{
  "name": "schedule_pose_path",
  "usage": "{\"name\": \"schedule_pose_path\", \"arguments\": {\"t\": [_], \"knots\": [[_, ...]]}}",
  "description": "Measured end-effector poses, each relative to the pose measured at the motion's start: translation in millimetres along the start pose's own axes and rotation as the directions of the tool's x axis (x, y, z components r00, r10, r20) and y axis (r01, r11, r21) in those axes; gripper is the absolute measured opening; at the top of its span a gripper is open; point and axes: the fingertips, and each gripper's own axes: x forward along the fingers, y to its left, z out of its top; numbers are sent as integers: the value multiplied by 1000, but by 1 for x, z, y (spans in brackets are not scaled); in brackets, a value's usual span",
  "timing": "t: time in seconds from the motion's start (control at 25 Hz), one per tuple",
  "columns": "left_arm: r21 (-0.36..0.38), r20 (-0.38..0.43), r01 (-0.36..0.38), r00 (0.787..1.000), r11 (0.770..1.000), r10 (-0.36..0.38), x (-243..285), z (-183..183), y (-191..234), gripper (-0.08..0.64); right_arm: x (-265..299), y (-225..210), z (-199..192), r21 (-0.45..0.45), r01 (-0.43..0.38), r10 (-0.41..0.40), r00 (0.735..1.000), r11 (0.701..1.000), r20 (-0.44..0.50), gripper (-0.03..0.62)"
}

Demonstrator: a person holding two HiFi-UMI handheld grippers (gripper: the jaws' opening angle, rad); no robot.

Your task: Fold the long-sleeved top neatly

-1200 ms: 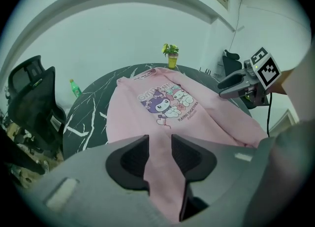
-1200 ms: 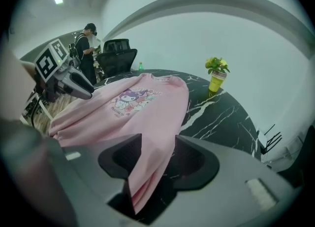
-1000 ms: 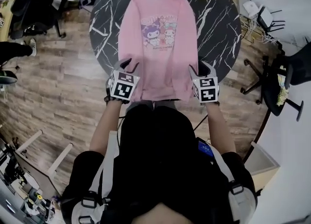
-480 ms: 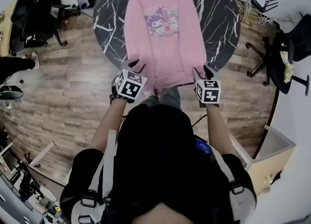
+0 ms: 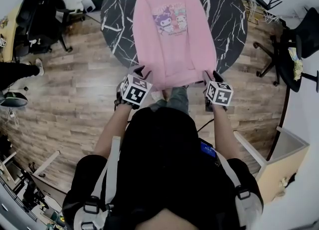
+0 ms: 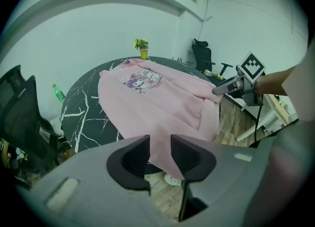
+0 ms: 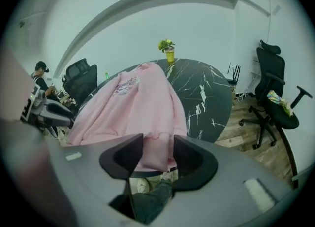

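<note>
Top (image 5: 172,44) is flat on the round table (image 5: 117,14), print side up, collar at the far side. Its hem hangs a bit over the near edge. The sleeves look laid in along the body, but I can't be sure.

Left gripper (image 5: 141,73) is on the left hem corner, jaws narrow, with a thin fold of pink cloth pinched between them. Right gripper (image 5: 213,78) is on the right hem corner. Its jaws stand wider and clamp a thicker bunch of cloth, probably more than one layer.

My read is that the hem is held at both corners, ready to be carried up toward the collar for the crosswise fold.

To do it well:
- Keep both grips firm. The left holds only a little cloth and could slip.
- Raise both corners together, level, with the hem taut between them so it doesn't sag or twist.
- Lift only enough to clear the cloth underneath. Too high and the body drags off the table edge.
- Carry straight along the top's centre line, then land the hem square on the shoulders, side edges over side edges.
- Let go only once the cloth is lying down, then back out low so the jaws don't pull the layer along.

Main risk is the right-hand bunch letting go unevenly and leaving a crease at that corner.
</note>
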Motion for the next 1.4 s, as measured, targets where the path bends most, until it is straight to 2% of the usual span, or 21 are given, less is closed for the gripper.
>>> {"name": "schedule_pose_path", "arguments": {"t": [0.04, 0.08, 0.12, 0.24, 0.36, 0.48, 0.64, 0.84, 1.16, 1.4], "knots": [[0, -3, 4, 1000, 1000, -4, -1, -2, -1, 143, -1, 2, 1, 7, -4, 4, 1000, 1000, 12, 165], [-1, -4, 7, 1000, 1000, -7, -2, -5, -1, 143, -2, 4, 4, 3, 2, -2, 1000, 1000, 27, 73], [-2, -4, 8, 1000, 1000, -8, -3, -6, -1, 143, -3, 5, 8, -13, 16, -16, 999, 1000, 42, 30], [-9, 8, 8, 1000, 1000, -8, -6, -10, 2, 141, -6, 16, 20, -107, 55, -46, 996, 993, 80, 20], [-21, 18, 6, 1000, 1000, -5, -8, -13, 6, 140, -6, 38, 37, -207, 53, -31, 993, 977, 110, 20], [-38, 16, 3, 1000, 999, -3, -11, -17, 8, 138, -3, 68, 55, -334, 35, 8, 992, 942, 126, 20], [-61, 16, -1, 1000, 998, 2, -14, -22, 12, 138, 7, 122, 67, -495, -36, 85, 993, 868, 77, 20], [-107, 18, -15, 1000, 994, 17, -20, -33, 21, 138, 26, 170, 59, -648, -95, 134, 991, 756, 11, 20], [-187, 6, -51, 999, 981, 53, -33, -60, 39, 137, 45, 230, 59, -781, -157, 198, 979, 605, -44, 21], [-226, 2, -55, 998, 973, 57, -38, -66, 40, 137, 56, 267, 39, -842, -252, 229, 961, 478, -157, 21]]}}
